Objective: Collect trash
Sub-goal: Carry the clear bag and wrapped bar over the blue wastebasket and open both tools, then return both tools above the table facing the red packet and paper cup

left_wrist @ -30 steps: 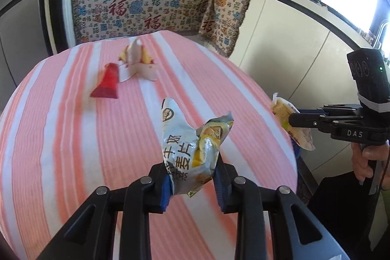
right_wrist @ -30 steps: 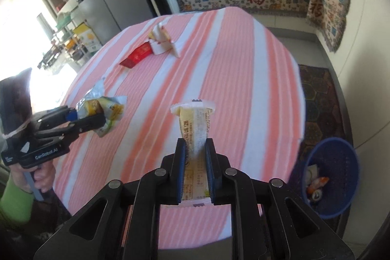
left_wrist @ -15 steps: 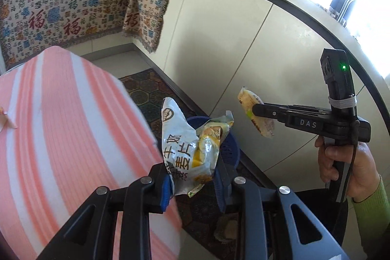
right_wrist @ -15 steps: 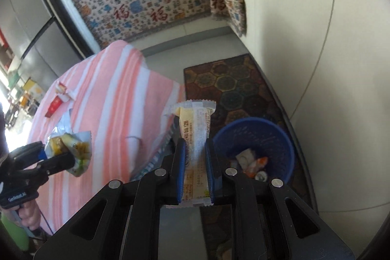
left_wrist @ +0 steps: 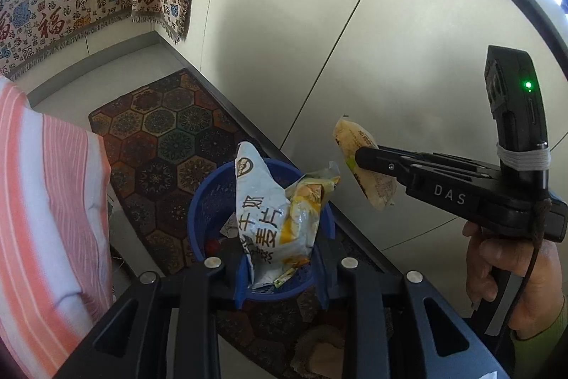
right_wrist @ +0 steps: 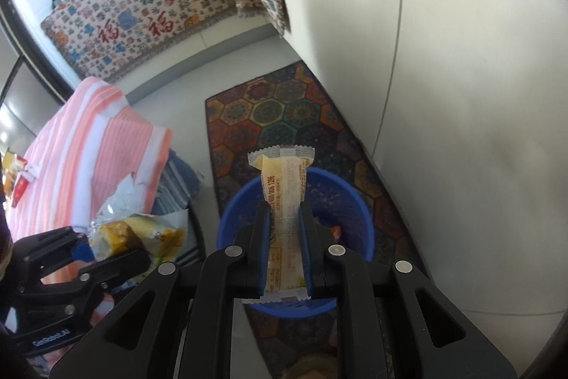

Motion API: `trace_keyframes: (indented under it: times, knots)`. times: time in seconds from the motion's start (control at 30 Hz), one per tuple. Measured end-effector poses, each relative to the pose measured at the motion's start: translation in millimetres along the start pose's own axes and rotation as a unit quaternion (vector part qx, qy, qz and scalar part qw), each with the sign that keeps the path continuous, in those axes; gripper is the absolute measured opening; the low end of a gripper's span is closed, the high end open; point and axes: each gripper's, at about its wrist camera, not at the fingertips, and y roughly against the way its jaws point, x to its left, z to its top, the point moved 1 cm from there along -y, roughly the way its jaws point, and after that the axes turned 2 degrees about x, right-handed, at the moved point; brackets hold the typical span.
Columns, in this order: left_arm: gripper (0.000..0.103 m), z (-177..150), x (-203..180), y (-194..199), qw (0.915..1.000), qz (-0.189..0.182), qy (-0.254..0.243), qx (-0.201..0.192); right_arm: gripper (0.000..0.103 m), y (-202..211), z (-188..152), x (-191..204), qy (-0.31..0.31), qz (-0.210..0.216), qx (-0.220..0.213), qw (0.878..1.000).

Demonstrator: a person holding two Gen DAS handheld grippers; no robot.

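Cream cabinet panels [left_wrist: 319, 23] are filling most of the background in both views, with a patterned hex-tile rug [right_wrist: 284, 116] lying on the pale floor along their base. Off to one side, a pink and white striped tablecloth [left_wrist: 46, 201] is hanging over the table edge, and a fringed cloth with red characters [right_wrist: 142, 9] is draping over a counter at the back.

Sitting on the rug is a blue trash basket [right_wrist: 230, 219], and both tools are hovering right over it. Some bits of trash are showing inside it already, though they're too hidden to make out properly.

The left gripper [left_wrist: 280, 276] is pinching a crumpled white and yellow snack bag [left_wrist: 273, 219] between its blue pads [left_wrist: 241, 283], with the bag sticking up and blocking most of the basket's opening in the left wrist view. From the right wrist view the same bag is looking scrunched in the black jaws, off to the side of the basket rim rather than over the middle.

The right gripper [right_wrist: 284, 251] is clamping narrow on a long pale yellow wrapper [right_wrist: 284, 201], which is standing upright between the fingers, its crimped top end poking up over the basket's far rim. In the left wrist view the wrapper is dangling from the tool tip, close to the snack bag but not touching it.
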Motion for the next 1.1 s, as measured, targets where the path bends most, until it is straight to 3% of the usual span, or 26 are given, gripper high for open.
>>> trace_keyframes:
  times: [0.27,0.37,0.43,0.57,0.67,0.83,0.9,1.1]
  knots:
    - [0.029,9,-8,-47,0.9997,0.011,-0.005,0.023,0.015,-12,4,-23,-0.027,0.017,0.007,0.999]
    - [0.036,12,-10,-64,0.9996,0.013,-0.006,0.024,0.02,-12,4,-27,-0.037,0.019,0.0,0.999]
    - [0.059,12,-10,-74,0.9993,0.02,-0.004,0.031,0.051,-12,5,-28,-0.046,0.029,-0.004,0.999]
    - [0.061,12,-9,-79,0.9989,0.033,-0.001,0.032,0.055,-4,6,-29,-0.047,0.022,-0.018,0.998]
    - [0.061,7,-5,-65,0.999,0.038,0.003,0.026,0.058,1,8,-24,-0.038,0.004,-0.031,0.999]
    - [0.061,-21,-2,-14,0.9983,0.056,-0.011,0.002,0.071,9,8,-6,-0.008,-0.03,-0.045,0.998]
    - [0.061,-41,2,14,0.9979,0.064,-0.01,-0.01,0.079,13,5,6,0.003,-0.035,-0.052,0.998]
    - [0.061,-109,35,104,0.9939,0.102,0.017,-0.04,0.087,24,-16,81,0.077,-0.025,-0.081,0.993]
